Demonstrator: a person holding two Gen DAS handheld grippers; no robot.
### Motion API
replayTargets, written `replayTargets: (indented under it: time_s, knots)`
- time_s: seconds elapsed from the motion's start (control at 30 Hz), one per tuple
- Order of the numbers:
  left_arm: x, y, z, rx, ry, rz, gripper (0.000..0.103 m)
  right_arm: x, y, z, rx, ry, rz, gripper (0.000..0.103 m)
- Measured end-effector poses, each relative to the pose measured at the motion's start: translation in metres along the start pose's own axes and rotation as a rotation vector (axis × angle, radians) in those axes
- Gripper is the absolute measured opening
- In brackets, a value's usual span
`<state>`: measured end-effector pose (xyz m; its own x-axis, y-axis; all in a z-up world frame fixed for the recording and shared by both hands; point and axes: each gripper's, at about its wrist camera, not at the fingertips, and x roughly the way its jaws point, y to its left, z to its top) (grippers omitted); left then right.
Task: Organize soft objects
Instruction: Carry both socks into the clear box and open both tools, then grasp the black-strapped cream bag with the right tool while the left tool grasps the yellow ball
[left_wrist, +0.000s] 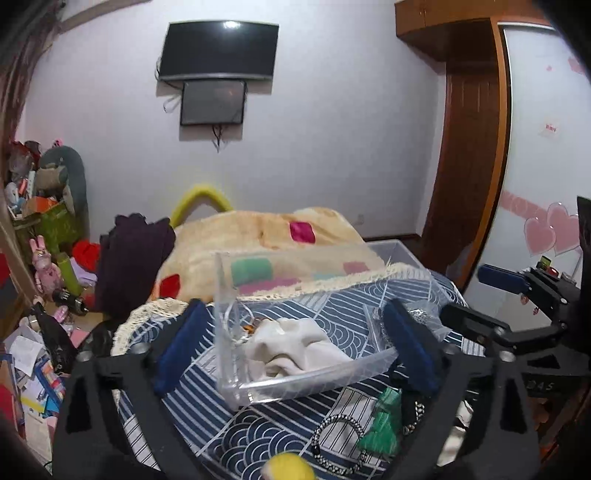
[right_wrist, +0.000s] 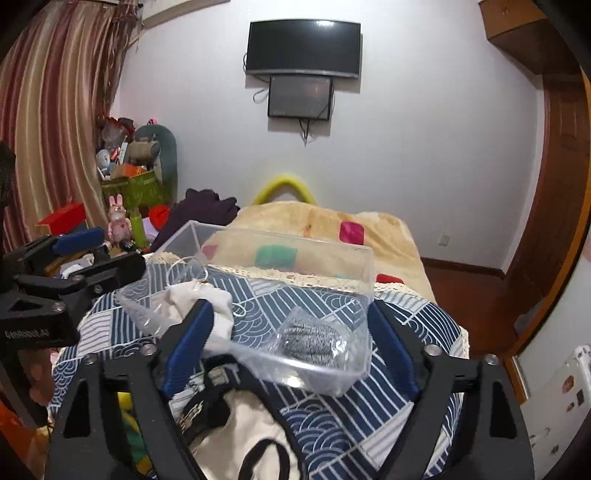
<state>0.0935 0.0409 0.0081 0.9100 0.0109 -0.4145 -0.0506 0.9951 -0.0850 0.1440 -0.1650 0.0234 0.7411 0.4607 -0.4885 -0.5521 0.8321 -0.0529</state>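
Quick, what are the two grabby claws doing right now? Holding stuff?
Left gripper: open, holding nothing, its fingers either side of the clear box.
Right gripper: open, holding nothing, also around the clear box.

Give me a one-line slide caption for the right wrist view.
Open right gripper hovers at clear plastic bin holding white cloth and bagged grey item.

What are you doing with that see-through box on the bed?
Someone is tidying soft things into a clear plastic box on the blue patterned bedspread, holding a gripper in each hand. A white cloth and a grey knitted bundle in a plastic bag already lie inside. The left gripper and right gripper both hover open near the box, holding nothing. A green item and a beaded bracelet wait outside it.
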Motion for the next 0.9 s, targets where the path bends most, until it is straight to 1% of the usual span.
replayTargets:
  time_s: [0.1,0.13,0.17,0.23,0.33,0.47,0.6,0.73,0.8,0.87,0.9]
  knots:
    - [-0.014,0.002,-0.007,-0.004,-0.013,0.01,0.103,-0.008,0.002,-0.012,0.013,0.007,0.017,0.087]
    - [-0.019,0.004,-0.012,-0.009,-0.01,0.013,0.103,-0.009,0.002,-0.015,0.018,0.011,0.018,0.089]
    - [-0.02,0.005,-0.015,-0.012,-0.004,0.015,0.103,-0.01,0.003,-0.019,0.025,0.018,0.022,0.094]
    - [-0.023,0.007,-0.026,-0.009,0.014,0.026,0.103,-0.011,0.004,-0.028,0.035,0.032,0.03,0.098]
    - [-0.028,0.008,-0.047,-0.005,0.051,0.041,0.103,-0.01,0.007,-0.046,0.046,0.064,0.033,0.098]
    - [-0.023,0.009,-0.071,-0.01,0.12,0.035,0.103,-0.002,0.013,-0.061,0.064,0.123,0.051,0.098]
    - [-0.016,0.009,-0.094,-0.015,0.176,0.036,0.103,0.006,0.018,-0.07,0.055,0.164,0.07,0.098]
    - [-0.01,0.009,-0.112,-0.008,0.202,0.049,0.103,0.015,0.022,-0.078,0.041,0.199,0.072,0.098]
    - [-0.009,0.01,-0.116,-0.01,0.205,0.045,0.1,0.019,0.024,-0.082,0.03,0.211,0.059,0.098]
    - [-0.007,0.009,-0.119,-0.012,0.209,0.035,0.085,0.02,0.024,-0.086,0.028,0.215,0.059,0.096]
    - [-0.006,0.009,-0.119,-0.009,0.216,0.031,0.081,0.02,0.023,-0.086,0.03,0.209,0.063,0.094]
